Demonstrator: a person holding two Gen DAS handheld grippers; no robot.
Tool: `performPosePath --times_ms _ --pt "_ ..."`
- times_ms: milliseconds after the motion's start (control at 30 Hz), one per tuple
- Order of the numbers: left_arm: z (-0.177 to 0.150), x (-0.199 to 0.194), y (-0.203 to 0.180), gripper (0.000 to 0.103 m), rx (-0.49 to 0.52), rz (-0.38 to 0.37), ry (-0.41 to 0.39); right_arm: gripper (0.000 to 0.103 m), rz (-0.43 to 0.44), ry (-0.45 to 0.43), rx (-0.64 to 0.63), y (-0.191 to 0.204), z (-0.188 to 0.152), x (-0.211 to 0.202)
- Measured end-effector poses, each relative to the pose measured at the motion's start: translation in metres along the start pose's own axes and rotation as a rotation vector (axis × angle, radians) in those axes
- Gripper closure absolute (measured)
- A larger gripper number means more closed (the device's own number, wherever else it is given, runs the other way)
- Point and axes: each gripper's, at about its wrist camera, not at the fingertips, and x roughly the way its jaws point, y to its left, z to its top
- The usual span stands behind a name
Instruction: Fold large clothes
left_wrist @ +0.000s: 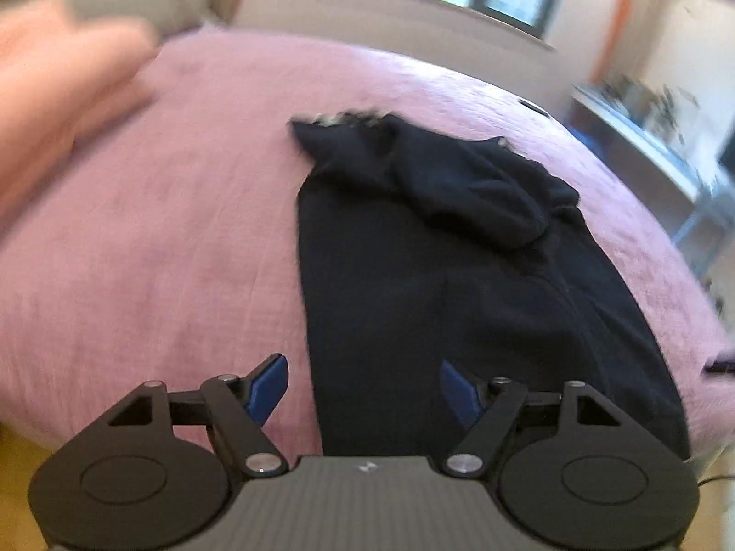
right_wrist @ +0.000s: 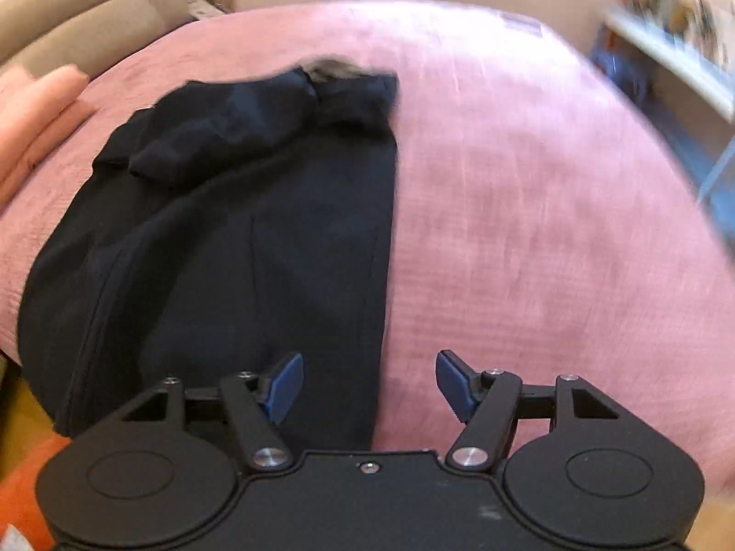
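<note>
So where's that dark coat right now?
The dark coat lies on the pink bedspread, right of centre in the left view, left in the right view.

We find no text, label, brand, number or sign that we can read in either wrist view. The white tag at the far edge of the pink bedspread is too blurred for us to make out, and the small mark on the left gripper's grey body shows no letters we can tell.
</note>
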Motion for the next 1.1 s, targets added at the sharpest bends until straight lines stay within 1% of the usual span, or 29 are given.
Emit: performPosePath --times_ms 33,100,167,200,267,333,400,467,500,533,567,633,667,700,733,767,800,833,867,900,1000,1067,1100 --pt "-0.011 0.005 0.01 0.028 -0.063 -0.017 0.021 0.026 0.023 0.02 0.041 -0.005 -0.006 0.005" --pt "-0.03 0.016 0.025 0.03 -0.136 -0.041 0.057 0.026 0.044 0.039 0.095 -0.009 -0.016 0.012" --pt "-0.046 0.025 0.035 0.038 -0.157 -0.042 0.081 0.026 0.054 0.059 0.134 -0.009 -0.02 0.021" --pt "-0.05 0.028 0.038 0.039 -0.161 -0.067 0.088 0.026 0.072 0.065 0.149 -0.01 -0.021 0.022" --pt "-0.062 0.035 0.048 0.037 -0.206 -0.143 0.112 0.026 0.12 0.077 0.171 -0.009 -0.023 0.025" --pt "-0.071 0.047 0.056 0.037 -0.262 -0.207 0.147 0.026 0.118 0.091 0.158 -0.008 -0.025 0.028" --pt "-0.08 0.057 0.06 0.037 -0.31 -0.273 0.148 0.026 0.105 0.108 0.134 -0.006 -0.027 0.032" --pt "-0.085 0.067 0.06 0.036 -0.334 -0.305 0.156 0.025 0.122 0.119 0.13 -0.006 -0.03 0.033" --pt "-0.087 0.072 0.058 0.032 -0.342 -0.32 0.159 0.025 0.126 0.116 0.129 -0.005 -0.03 0.033" --pt "-0.088 0.077 0.056 0.029 -0.343 -0.329 0.164 0.023 0.123 0.115 0.126 -0.005 -0.031 0.034" --pt "-0.088 0.079 0.054 0.028 -0.337 -0.329 0.165 0.023 0.117 0.113 0.119 -0.003 -0.031 0.035" --pt "-0.089 0.082 0.045 0.029 -0.311 -0.302 0.159 0.022 0.093 0.11 0.093 0.004 -0.033 0.037" --pt "-0.09 0.083 0.042 0.032 -0.302 -0.286 0.156 0.022 0.077 0.107 0.079 0.009 -0.034 0.038" --pt "-0.09 0.083 0.039 0.043 -0.296 -0.247 0.153 0.021 0.059 0.101 0.063 0.013 -0.035 0.038" --pt "-0.091 0.082 0.036 0.05 -0.288 -0.215 0.155 0.028 0.034 0.092 0.036 0.02 -0.036 0.036" --pt "-0.091 0.08 0.034 0.054 -0.276 -0.197 0.154 0.037 0.018 0.078 0.01 0.025 -0.038 0.034" --pt "-0.09 0.079 0.034 0.062 -0.276 -0.189 0.154 0.058 0.003 0.071 -0.01 0.03 -0.038 0.03" --pt "-0.09 0.075 0.035 0.075 -0.288 -0.186 0.154 0.075 -0.005 0.064 -0.03 0.033 -0.037 0.026" --pt "-0.091 0.071 0.037 0.083 -0.298 -0.192 0.153 0.077 -0.003 0.049 -0.035 0.034 -0.036 0.019" --pt "-0.091 0.066 0.038 0.095 -0.304 -0.206 0.142 0.081 -0.005 0.036 -0.04 0.032 -0.034 0.013" --pt "-0.089 0.04 0.042 0.097 -0.316 -0.262 0.079 0.084 -0.063 -0.031 -0.076 0.03 -0.029 -0.019" --pt "-0.084 0.023 0.044 0.097 -0.326 -0.296 0.024 0.084 -0.071 -0.061 -0.054 0.021 -0.026 -0.038" --pt "-0.08 0.016 0.045 0.097 -0.334 -0.308 0.0 0.084 -0.075 -0.063 -0.052 0.017 -0.026 -0.04"
